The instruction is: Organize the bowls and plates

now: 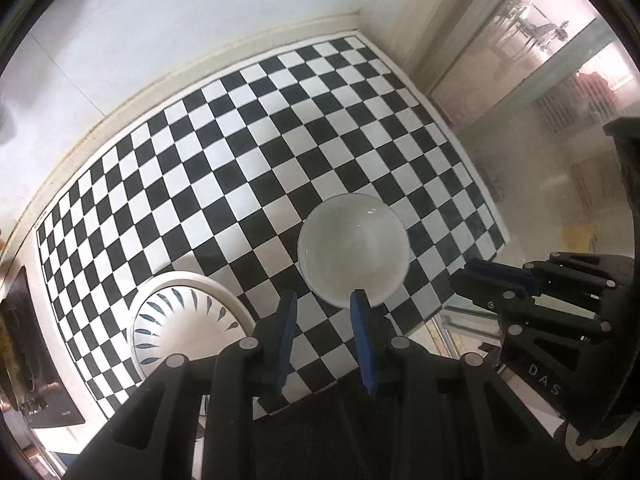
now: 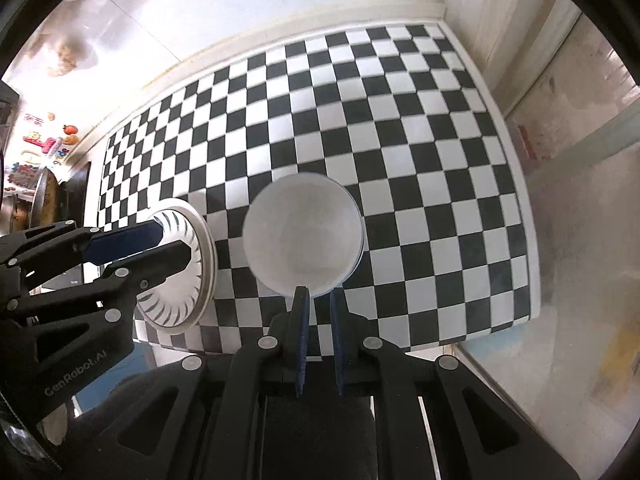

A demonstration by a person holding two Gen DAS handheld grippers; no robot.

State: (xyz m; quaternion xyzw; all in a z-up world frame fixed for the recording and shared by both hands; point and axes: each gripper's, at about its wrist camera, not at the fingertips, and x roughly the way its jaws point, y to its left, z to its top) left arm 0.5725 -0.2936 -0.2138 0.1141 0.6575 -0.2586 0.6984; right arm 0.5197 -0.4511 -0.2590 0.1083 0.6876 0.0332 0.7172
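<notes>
A plain white bowl [image 1: 354,250] stands on the checkered mat [image 1: 260,140]. A white plate with blue leaf marks [image 1: 184,324] lies to its left near the mat's front edge. My left gripper [image 1: 322,300] is open, its right finger at the bowl's near rim, nothing held. In the right wrist view the bowl [image 2: 302,236] fills the middle, and my right gripper [image 2: 318,294] has its jaws narrowly apart at the bowl's near rim; a grip is unclear. The plate [image 2: 180,276] shows at left, partly behind my left gripper [image 2: 168,240].
The mat [image 2: 400,120] covers a counter that meets a white wall behind and a glass pane [image 1: 540,120] on the right. The right gripper [image 1: 480,276] shows at the mat's front right corner. Dark appliances [image 1: 24,340] and cookware stand at the far left.
</notes>
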